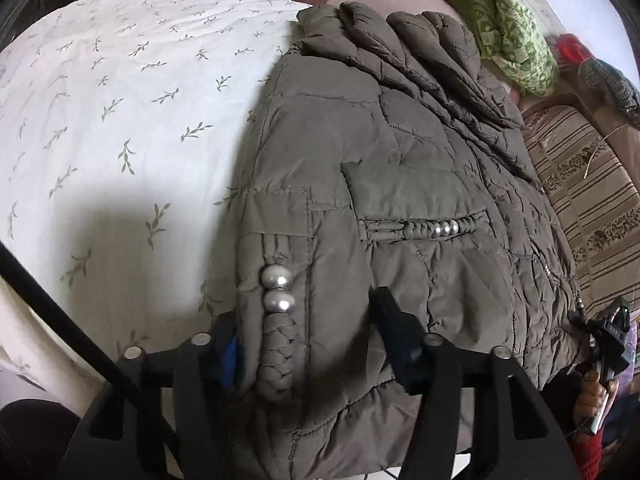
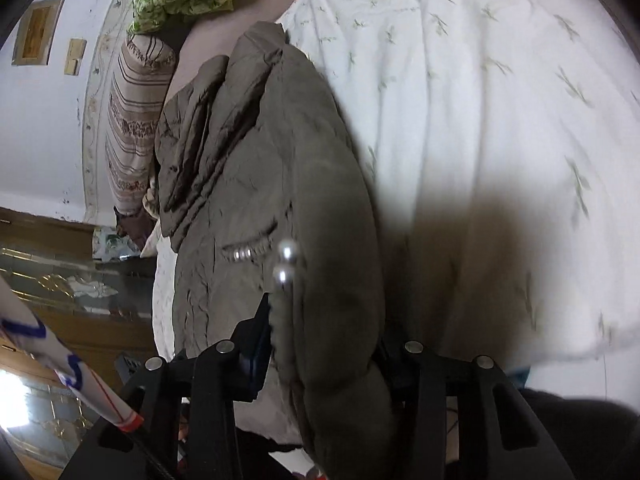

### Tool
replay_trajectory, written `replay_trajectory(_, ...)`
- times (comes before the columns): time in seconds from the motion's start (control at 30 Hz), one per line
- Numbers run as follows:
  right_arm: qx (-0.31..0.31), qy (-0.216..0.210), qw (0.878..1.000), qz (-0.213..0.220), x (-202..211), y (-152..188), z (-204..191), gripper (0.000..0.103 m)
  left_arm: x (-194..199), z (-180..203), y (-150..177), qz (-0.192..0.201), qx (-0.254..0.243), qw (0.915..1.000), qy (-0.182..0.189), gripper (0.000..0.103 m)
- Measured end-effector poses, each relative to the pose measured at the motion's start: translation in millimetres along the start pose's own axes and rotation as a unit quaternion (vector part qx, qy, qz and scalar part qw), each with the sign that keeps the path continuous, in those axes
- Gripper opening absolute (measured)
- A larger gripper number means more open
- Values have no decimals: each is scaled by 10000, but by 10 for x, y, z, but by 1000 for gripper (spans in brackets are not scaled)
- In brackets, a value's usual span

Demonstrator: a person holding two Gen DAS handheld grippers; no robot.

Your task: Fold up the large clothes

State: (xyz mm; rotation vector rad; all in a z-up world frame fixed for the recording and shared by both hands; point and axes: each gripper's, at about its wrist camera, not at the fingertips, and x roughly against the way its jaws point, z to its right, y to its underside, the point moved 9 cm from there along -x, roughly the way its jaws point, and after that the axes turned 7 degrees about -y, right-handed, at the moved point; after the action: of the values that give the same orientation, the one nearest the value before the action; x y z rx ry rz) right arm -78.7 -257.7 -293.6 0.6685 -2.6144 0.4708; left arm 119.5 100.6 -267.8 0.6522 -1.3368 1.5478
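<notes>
An olive-grey quilted puffer jacket point(image 1: 400, 168) lies folded on the bed, with a braided trim and pearl beads point(image 1: 276, 288) near its front edge. My left gripper point(image 1: 308, 344) has its jaws on either side of that thick front edge and holds the fabric. In the right wrist view the same jacket point(image 2: 272, 184) fills the middle, and my right gripper point(image 2: 320, 344) clamps its near edge, beads point(image 2: 286, 260) just ahead. The right gripper also shows at the far right of the left wrist view point(image 1: 612, 340).
A white bedsheet with a leaf print point(image 1: 120, 120) covers the bed left of the jacket. A green patterned pillow point(image 1: 508, 28) and striped cushions point(image 1: 580, 184) lie along the far side. A wooden cabinet point(image 2: 60, 280) stands beside the bed.
</notes>
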Motion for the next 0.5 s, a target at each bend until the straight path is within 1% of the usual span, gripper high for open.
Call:
replay_trajectory(0.03, 2, 49, 10000, -17, 3, 37, 20, 46, -6, 12, -31, 39, -11, 10000, 5, 64)
replay_trajectory(0.1, 41, 115, 9999, -47, -1, 83, 43, 46, -19, 74, -45, 104, -124, 9999, -31, 67)
replay_trajectory(0.17, 189, 290, 9994, -12, -8, 129, 28, 47, -15, 96, -25, 158, -240, 9996, -66, 67)
replay_trajectory(0.27, 372, 529, 9979, 42, -8, 178, 10, 47, 13, 87, 30, 145, -198, 9996, 99, 67)
replay_trajectory(0.37, 426, 639, 9970, 49, -9, 250, 7, 47, 43, 53, 52, 117, -36, 9993, 350, 67)
replay_trajectory(0.43, 431, 686, 9967, 83, 7, 289, 1, 47, 51, 42, 66, 126, -7, 9991, 412, 67)
replay_trajectory(0.47, 443, 700, 9965, 78, 9, 313, -5, 47, 49, 52, 59, 148, -23, 9990, 421, 68)
replay_trajectory(0.5, 451, 716, 9964, 81, 6, 328, -13, 47, 43, 73, 60, 149, -68, 9989, 432, 72)
